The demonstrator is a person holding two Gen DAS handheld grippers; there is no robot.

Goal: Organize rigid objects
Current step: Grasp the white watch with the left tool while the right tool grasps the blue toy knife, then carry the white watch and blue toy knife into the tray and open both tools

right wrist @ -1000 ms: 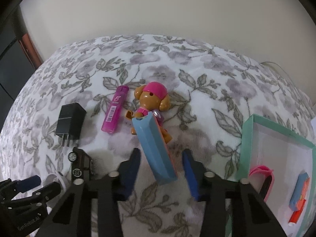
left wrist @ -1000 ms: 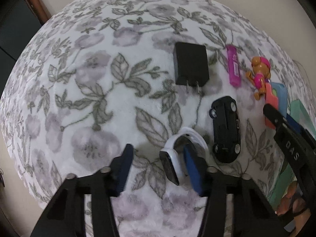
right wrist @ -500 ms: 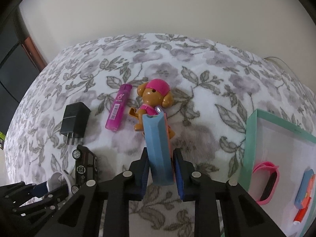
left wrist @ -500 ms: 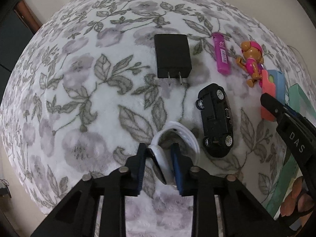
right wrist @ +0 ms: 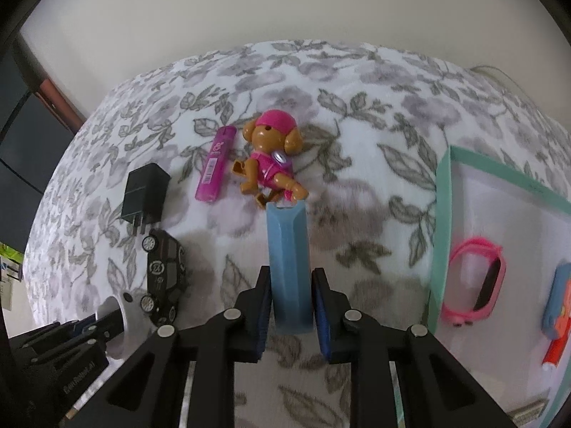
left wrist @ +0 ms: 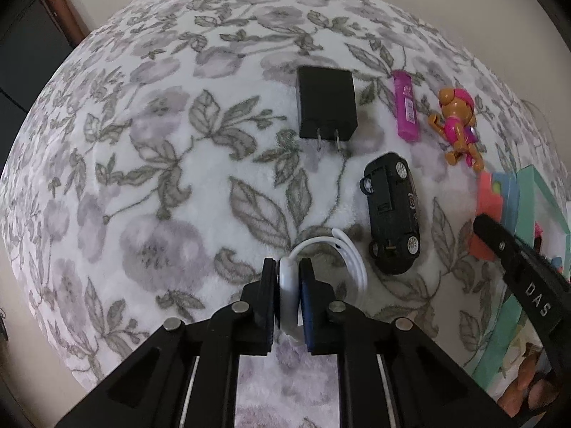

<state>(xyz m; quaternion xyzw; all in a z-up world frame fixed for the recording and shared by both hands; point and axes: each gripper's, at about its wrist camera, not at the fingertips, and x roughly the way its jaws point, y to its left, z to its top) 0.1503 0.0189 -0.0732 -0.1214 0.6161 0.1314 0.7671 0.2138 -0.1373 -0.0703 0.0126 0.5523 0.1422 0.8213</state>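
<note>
White plastic is sitting clamped between the pads of the left gripper [left wrist: 288, 297]: it's a white smartwatch [left wrist: 288, 294] w/ a thin looped band curling out ahead and to the right of the tips. Jaws have just been closing, and the pads are now pressing on both sides of the watch body, so it's grasping it, w/ the band resting on the floral fleece blanket [left wrist: 150, 164].

Just right of that gripper's tips a black toy car [left wrist: 392, 212] is lying on the blanket. Farther ahead a black charger plug [left wrist: 326, 101] is lying prongs toward the gripper. Ahead-right of it are a magenta tube [left wrist: 406, 106] and a toy dog in pink [left wrist: 458, 123], near each other.

Right gripper [right wrist: 292, 305] is clenching a blue bar-shaped block [right wrist: 288, 262], pads tight on its long sides; an orange face shows on it from the left cam. The block is sticking out ahead of the tips, its far end reaching just short of the dog's feet. Whether it's touching the blanket, can't tell.

Right of this gripper a mint-rimmed box [right wrist: 441, 235] is lying open w/ a pink watch [right wrist: 476, 283] and a blue-orange piece [right wrist: 560, 315] inside. To its left, the car, plug and tube are lying in a loose line.
</note>
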